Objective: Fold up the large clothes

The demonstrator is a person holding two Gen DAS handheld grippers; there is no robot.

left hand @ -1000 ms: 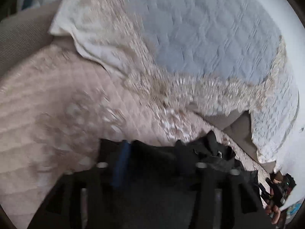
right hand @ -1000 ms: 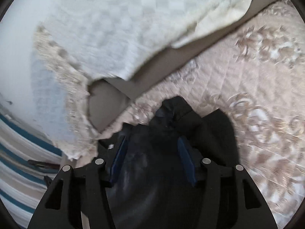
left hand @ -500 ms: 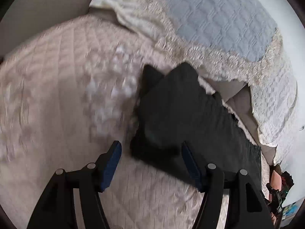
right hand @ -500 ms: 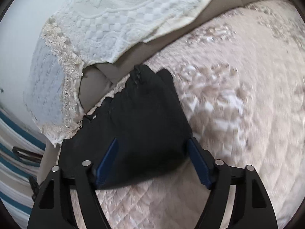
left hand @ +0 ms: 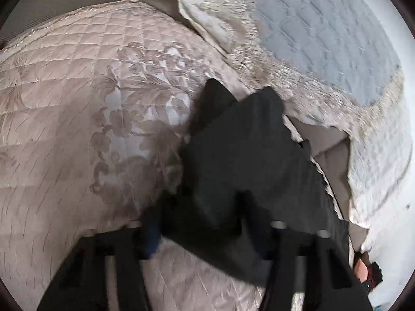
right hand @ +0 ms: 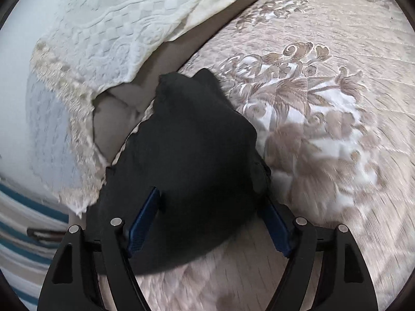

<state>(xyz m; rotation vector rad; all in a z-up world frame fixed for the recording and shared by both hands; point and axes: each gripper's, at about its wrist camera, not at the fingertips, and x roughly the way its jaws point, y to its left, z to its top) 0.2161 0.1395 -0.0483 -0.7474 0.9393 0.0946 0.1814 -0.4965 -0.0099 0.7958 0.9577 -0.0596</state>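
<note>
Folding stage: black garment [left hand: 249, 155] lying as a folded bundle on the quilted bed cover [left hand: 77, 119], close to the cover's edge beside the lace throw [left hand: 324, 41].
Left hand-held gripper [left hand: 207, 235]: jaws closing, astride the garment's near corner; cloth between the fingers, right finger hidden behind fabric; pad contact blurred, not confirmed.
Right hand-held gripper [right hand: 207, 223]: jaws closing, still apart; near edge of the garment [right hand: 192, 155] between the blue pads [right hand: 145, 220]; no visible pinch.
Key relation: garment directly ahead of and below both grippers, long axis running away from the fingers toward the throw [right hand: 124, 26]; each gripper at one near corner, neither clearly nearer.
Judged next step: clamping both near corners, then lifting and carrying them forward along the long axis.
Risk: grabbing only the top layer, leaving the lower layers behind and skewing the fold.
</note>
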